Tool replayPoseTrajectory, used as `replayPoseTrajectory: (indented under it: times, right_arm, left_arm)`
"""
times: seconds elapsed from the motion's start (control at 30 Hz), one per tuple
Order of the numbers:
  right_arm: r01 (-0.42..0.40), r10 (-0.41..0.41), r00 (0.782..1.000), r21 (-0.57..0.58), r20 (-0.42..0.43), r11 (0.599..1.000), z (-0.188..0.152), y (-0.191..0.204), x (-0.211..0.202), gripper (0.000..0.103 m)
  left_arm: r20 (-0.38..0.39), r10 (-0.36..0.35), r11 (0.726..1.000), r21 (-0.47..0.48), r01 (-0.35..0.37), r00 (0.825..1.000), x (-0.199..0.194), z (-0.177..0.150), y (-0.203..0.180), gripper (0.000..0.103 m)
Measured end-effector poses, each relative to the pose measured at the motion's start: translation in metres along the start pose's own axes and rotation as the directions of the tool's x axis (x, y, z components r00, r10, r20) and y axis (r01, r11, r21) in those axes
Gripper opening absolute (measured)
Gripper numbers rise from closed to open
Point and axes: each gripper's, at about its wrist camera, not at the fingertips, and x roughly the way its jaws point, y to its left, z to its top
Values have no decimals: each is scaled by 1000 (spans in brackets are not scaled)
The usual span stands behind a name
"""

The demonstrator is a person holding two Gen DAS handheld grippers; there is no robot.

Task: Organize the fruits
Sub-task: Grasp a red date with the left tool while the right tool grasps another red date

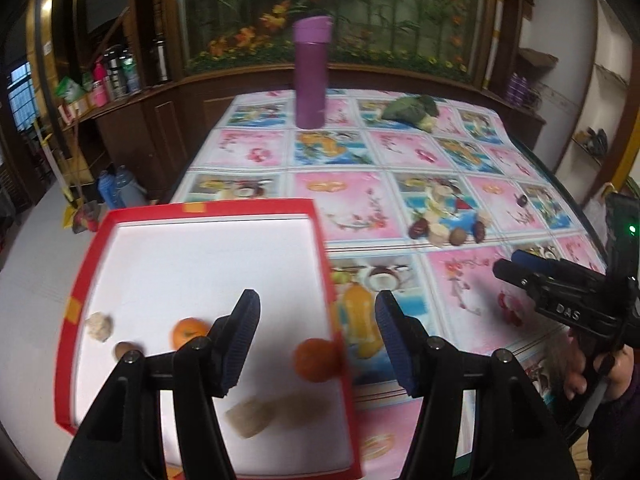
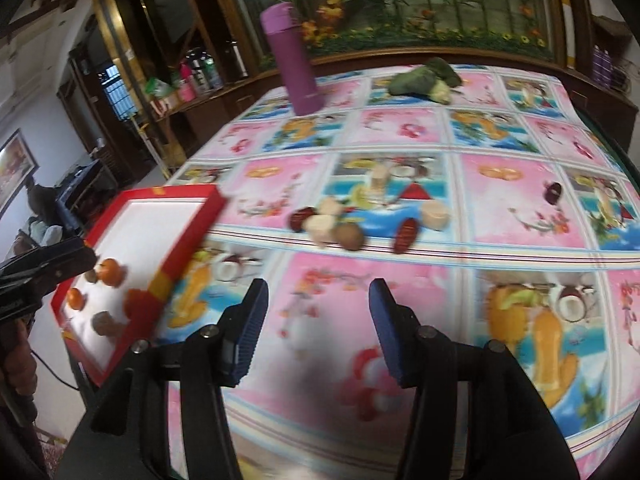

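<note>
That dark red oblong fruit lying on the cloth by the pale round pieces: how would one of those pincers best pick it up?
Grip the dark red oblong fruit across its narrow middle, coming from above with one finger on each long side. It lies flat with its long axis running towards the camera, so the short width likely fits between the open right gripper. The brown round fruit sits close on its left, so lower carefully there.

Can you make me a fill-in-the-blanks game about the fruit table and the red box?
1. The tall bottle standing at the far side of the table is coloured ____.
2. The shallow white tray holding the round orange fruits has a rim coloured ____.
3. Between its fingers, the left gripper holds ____.
4. The dark green leafy vegetable lies ____ the tray, on the picture-printed tablecloth.

Missing words: purple; red; nothing; outside
</note>
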Motion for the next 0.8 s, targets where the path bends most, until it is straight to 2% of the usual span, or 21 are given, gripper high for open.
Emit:
replayPoseTrajectory:
  times: [0.2,0.37,0.47,0.53,0.67,0.8]
  right_arm:
    - [43,-43,999,18,-22,999,13,-25,15,54]
    - [65,-64,997,42,-33,997,27,-34,30,54]
    - [103,-101,994,39,-50,994,31,-34,40,44]
    - [113,-110,992,41,-69,993,32,-34,47,34]
    - [121,-118,991,45,-70,992,35,-33,52,32]
    - [175,-175,983,-15,-56,985,34,-25,56,29]
  left_arm:
    - [-41,-14,998,64,16,999,30,15,-31,60]
    - [-103,2,995,102,8,995,64,29,-37,60]
    - [-126,6,993,121,9,992,79,33,-40,60]
    - [-142,10,992,127,8,990,90,37,-43,60]
    - [-168,-15,991,130,38,986,106,42,-49,59]
    - [-173,-45,984,164,74,984,114,46,-62,59]
